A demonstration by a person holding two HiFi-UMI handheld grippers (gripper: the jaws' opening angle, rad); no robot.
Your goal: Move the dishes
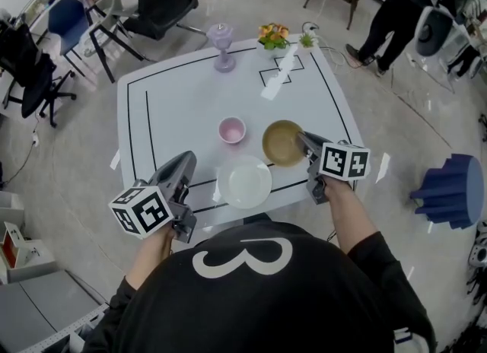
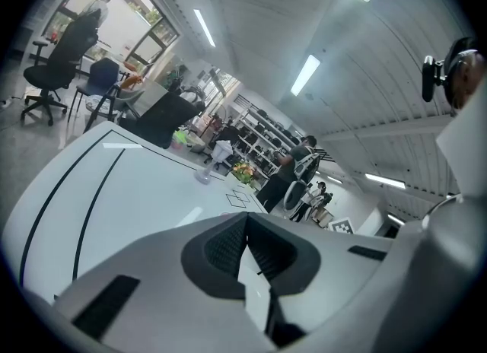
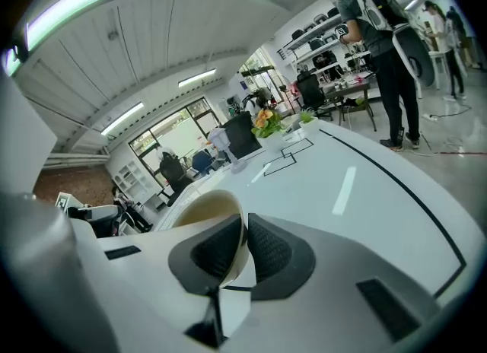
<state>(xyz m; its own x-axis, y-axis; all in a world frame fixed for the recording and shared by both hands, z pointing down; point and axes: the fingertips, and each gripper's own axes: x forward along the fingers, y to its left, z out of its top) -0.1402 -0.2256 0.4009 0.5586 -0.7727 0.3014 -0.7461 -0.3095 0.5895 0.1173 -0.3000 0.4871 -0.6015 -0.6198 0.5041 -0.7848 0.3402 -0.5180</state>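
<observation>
Your right gripper point(image 1: 303, 140) has its fingers pinched almost shut on the rim of the tan bowl point(image 1: 281, 144). In the right gripper view the bowl's wall point(image 3: 202, 214) sits squeezed between the two pads point(image 3: 268, 246). The bowl is over the near right part of the white table point(image 1: 183, 93), roughly 2 o'clock from the white plate point(image 1: 244, 182). Can't tell if its base is touching the table or not.

Your left gripper point(image 1: 186, 160) hangs over the near left edge, about 9 o'clock from the plate. Its fingers point(image 2: 228, 246) are pressed together with nothing between them.

The little pink bowl point(image 1: 232, 129) is at 11 o'clock from the plate, just beside the tan one. At the far edge, towards 12, there's a purple vase point(image 1: 221, 46) and a bunch of flowers point(image 1: 273, 36) next to it.

The only writing I can read is the big white "3" point(image 1: 243, 256) on the back of your black shirt. The cubes point(image 1: 141, 209) just carry black-and-white square patterns.
</observation>
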